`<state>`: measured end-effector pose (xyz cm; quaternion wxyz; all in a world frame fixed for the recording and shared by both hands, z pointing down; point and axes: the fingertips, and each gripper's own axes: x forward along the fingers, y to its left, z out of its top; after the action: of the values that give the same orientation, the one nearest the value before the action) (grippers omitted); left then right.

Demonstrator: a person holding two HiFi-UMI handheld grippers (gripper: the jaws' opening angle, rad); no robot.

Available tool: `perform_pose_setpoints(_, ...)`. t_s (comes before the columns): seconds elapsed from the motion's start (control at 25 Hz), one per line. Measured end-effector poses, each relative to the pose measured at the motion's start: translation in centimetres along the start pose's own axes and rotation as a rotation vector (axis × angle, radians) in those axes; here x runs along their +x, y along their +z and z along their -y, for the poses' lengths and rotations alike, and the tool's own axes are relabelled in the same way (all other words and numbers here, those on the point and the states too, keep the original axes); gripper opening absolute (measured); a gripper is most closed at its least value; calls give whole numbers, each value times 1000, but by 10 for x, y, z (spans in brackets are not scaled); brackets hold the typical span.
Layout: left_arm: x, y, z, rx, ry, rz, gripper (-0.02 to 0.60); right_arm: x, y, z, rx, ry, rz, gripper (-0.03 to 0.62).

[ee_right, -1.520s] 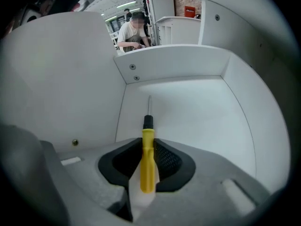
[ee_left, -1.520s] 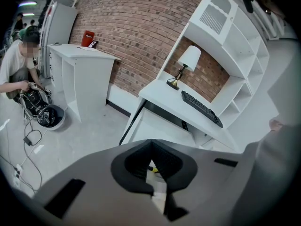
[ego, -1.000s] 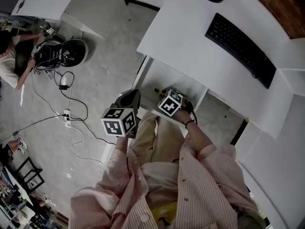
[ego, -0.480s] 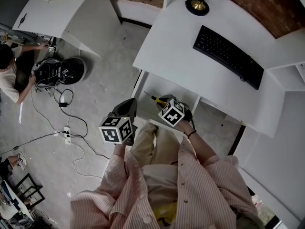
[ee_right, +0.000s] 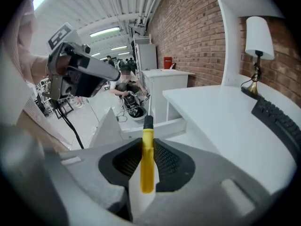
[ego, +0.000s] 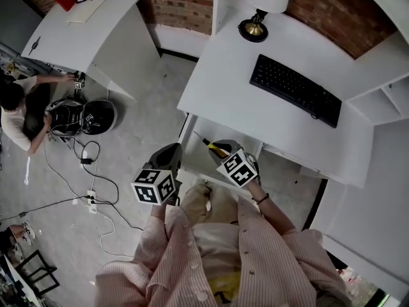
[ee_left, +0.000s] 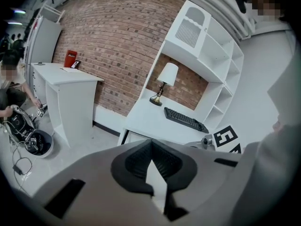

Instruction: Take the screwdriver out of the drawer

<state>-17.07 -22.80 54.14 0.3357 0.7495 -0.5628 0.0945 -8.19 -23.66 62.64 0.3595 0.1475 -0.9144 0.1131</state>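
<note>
My right gripper [ego: 221, 148] is shut on the screwdriver [ego: 213, 146], above the open white drawer [ego: 189, 139] under the desk. In the right gripper view its yellow handle [ee_right: 147, 166] sits clamped between the black pads of the right gripper [ee_right: 147, 145], and the black collar and thin shaft point away from me. My left gripper [ego: 169, 157] hangs to the left of the drawer, over the floor. Its pads meet at the tips in the left gripper view, so the left gripper [ee_left: 150, 144] is shut with nothing in it.
On the white desk [ego: 223, 82] lie a black keyboard [ego: 294, 89] and a lamp [ego: 255, 18]. A second white desk [ego: 96, 24] stands at the left. A person [ego: 16, 110] sits on the floor among cables and a power strip [ego: 91, 197]. White shelves rise at right.
Both grippers have risen. The right one has lifted the screwdriver up from the drawer. The head view has tilted, showing more of the desk and the brick wall.
</note>
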Motion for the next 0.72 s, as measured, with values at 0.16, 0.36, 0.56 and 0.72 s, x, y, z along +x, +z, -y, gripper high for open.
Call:
perform_pose_setpoints(0.16, -8, 17, 6, 36, -9, 42, 0, -19, 17, 2, 23, -22, 72, 80)
perform_pose_setpoints(0.36, -20, 30, 11, 62, -10, 86, 0, -44, 42, 1, 50, -49, 164, 80)
perform_pose_setpoints(0.56, -31, 52, 19, 83, -26, 152, 0, -71, 69, 6, 107, -78, 290, 80)
perform_pose_setpoints(0.72, -39, 70, 26, 113, -29, 201, 0, -97, 89, 12, 144, -120, 398, 80)
